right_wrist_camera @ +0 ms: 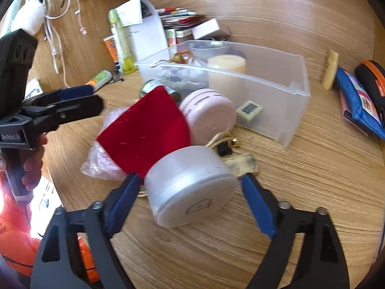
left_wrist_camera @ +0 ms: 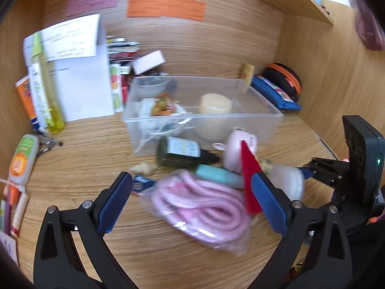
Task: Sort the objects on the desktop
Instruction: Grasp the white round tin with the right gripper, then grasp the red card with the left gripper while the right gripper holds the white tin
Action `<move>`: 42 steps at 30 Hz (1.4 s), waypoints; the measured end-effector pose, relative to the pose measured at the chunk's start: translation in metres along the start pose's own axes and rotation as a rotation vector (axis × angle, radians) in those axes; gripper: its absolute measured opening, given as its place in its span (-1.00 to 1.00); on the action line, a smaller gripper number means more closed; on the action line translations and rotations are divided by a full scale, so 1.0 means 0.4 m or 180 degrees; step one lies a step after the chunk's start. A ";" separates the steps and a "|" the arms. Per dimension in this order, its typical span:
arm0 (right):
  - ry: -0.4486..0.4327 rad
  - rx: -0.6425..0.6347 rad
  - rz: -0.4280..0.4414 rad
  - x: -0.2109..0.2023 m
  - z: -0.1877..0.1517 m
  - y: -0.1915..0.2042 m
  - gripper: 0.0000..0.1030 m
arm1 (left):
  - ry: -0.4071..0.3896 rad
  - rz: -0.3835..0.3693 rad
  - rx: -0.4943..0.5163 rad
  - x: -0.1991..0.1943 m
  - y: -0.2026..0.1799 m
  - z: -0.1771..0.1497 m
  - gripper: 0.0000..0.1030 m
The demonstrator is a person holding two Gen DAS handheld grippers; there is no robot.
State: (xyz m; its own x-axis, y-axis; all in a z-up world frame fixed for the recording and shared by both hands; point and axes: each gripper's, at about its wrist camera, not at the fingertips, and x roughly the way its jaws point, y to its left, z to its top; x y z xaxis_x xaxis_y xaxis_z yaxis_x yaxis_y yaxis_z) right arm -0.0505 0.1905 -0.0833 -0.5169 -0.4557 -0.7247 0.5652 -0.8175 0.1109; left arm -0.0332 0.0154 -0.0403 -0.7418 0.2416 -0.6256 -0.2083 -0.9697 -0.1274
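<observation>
My right gripper point(right_wrist_camera: 192, 178) straddles a frosted white jar point(right_wrist_camera: 190, 185) lying tilted on the wooden desk point(right_wrist_camera: 312, 180), and its blue pads sit against both sides of the jar. A red cloth point(right_wrist_camera: 149, 132) lies just behind the jar, a pink round case point(right_wrist_camera: 209, 118) beyond it. My left gripper point(left_wrist_camera: 192, 178) is open over a bagged pink coiled cable point(left_wrist_camera: 199, 207), not touching it. A dark green bottle point(left_wrist_camera: 180, 154) and a teal tube point(left_wrist_camera: 219, 175) lie ahead of it. The clear plastic bin point(left_wrist_camera: 240, 114) holds a cream candle point(left_wrist_camera: 215, 103) and small items.
A yellow bottle point(left_wrist_camera: 48, 89), papers and stacked booklets stand at the back left. A blue pouch point(left_wrist_camera: 274, 91) and a black-and-orange case point(left_wrist_camera: 284, 77) lie right of the bin. A banknote point(right_wrist_camera: 240, 163) and a small tile point(right_wrist_camera: 249, 109) lie near the jar. Cables point(right_wrist_camera: 55, 24) hang on the left wall.
</observation>
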 end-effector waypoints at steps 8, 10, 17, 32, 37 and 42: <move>-0.0190 -0.0071 -0.0124 -0.033 -0.006 -0.003 0.32 | 0.0155 -0.0204 0.0151 0.052 -0.063 0.003 0.94; -0.0202 -0.0004 -0.0159 -0.042 -0.010 -0.017 0.32 | 0.0261 -0.0270 0.0165 0.079 -0.077 0.001 0.94; -0.0233 0.0238 -0.0293 -0.092 -0.033 -0.081 0.32 | 0.0210 -0.0260 0.0247 0.113 -0.117 -0.002 0.72; -0.0365 0.0307 -0.0314 -0.133 -0.040 -0.103 0.32 | -0.0120 -0.0188 0.0324 0.081 -0.135 0.006 -0.83; -0.0394 0.0375 -0.0277 -0.136 -0.037 -0.113 0.32 | -0.0154 -0.0235 0.0230 0.061 -0.125 0.007 -0.89; -0.0469 0.0393 -0.0273 -0.146 -0.025 -0.112 0.32 | -0.0256 -0.0273 0.0190 0.037 -0.120 0.018 -0.90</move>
State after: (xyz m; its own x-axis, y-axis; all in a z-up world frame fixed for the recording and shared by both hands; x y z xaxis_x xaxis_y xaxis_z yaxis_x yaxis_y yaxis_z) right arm -0.0389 0.2573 -0.0528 -0.6533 -0.4217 -0.6287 0.4365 -0.8884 0.1422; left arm -0.0390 0.0657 -0.0379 -0.7679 0.3278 -0.5503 -0.3088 -0.9422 -0.1303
